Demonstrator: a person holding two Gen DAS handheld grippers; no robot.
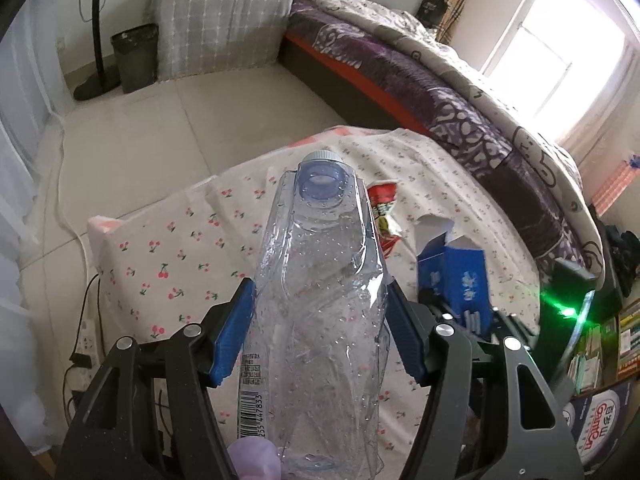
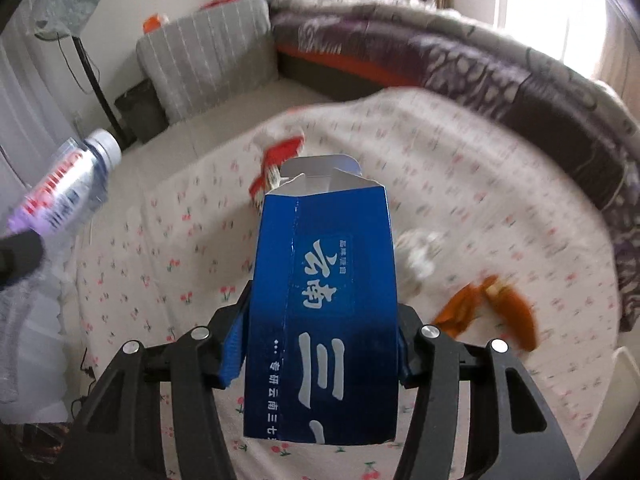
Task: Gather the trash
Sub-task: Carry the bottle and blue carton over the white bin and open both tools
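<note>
A crushed clear plastic bottle (image 1: 320,320) with a grey cap stands up between the blue pads of my left gripper (image 1: 320,286), which is shut on it above the table. The same bottle (image 2: 76,180) shows at the left edge of the right wrist view. My right gripper (image 2: 324,304) is shut on an opened blue cardboard box (image 2: 332,240) with white lettering, its torn flap pointing away from me. That box (image 1: 460,280) also appears to the right in the left wrist view.
The table wears a cherry-print cloth (image 1: 180,248). On it lie a red snack wrapper (image 2: 280,156), crumpled white paper (image 2: 420,256) and orange peel (image 2: 492,312). A black bin (image 1: 136,56) stands on the floor by a fan pole. A bed (image 1: 440,80) runs along the right.
</note>
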